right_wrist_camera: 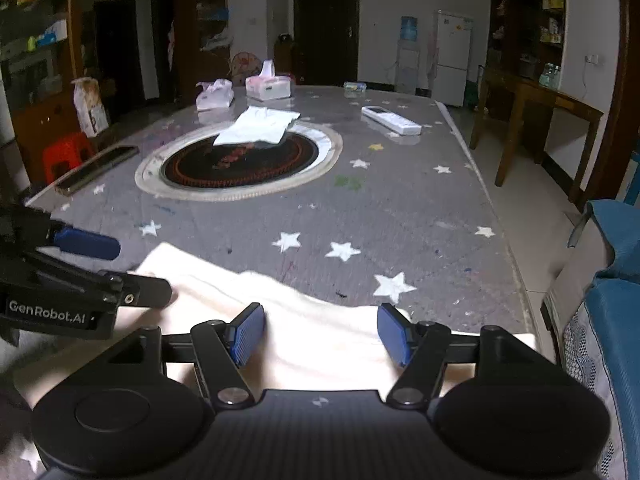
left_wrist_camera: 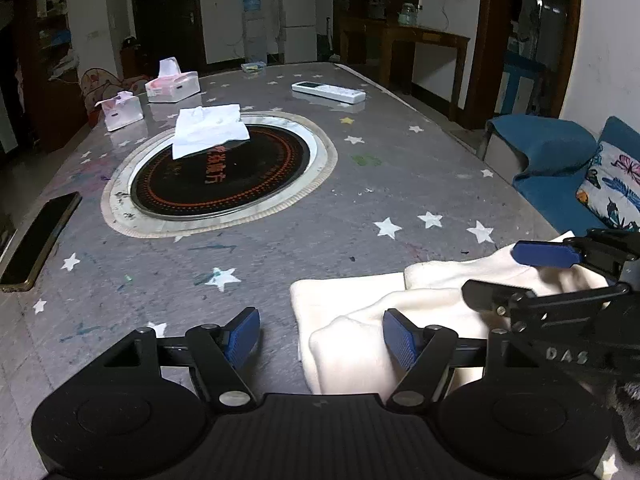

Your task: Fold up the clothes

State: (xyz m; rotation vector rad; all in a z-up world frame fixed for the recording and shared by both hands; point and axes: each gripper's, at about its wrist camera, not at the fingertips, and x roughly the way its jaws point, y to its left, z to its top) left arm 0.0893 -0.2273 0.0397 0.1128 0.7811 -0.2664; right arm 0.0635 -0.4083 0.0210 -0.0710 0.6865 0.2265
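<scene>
Cream garment (left_wrist_camera: 360, 312) lies folded at six o'clock — released by left gripper (left_wrist_camera: 320, 338) and right gripper (right_wrist_camera: 322, 334); a fresh edge must be grasped next.

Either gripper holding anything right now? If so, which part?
Nothing is held. The left gripper and right gripper both stand open over the cream garment, which lies on the table; no fingers pinch cloth.

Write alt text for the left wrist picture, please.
A cream garment lies folded on a grey star-print table, between the open blue pads of the left gripper. The right gripper hovers over it.
</scene>
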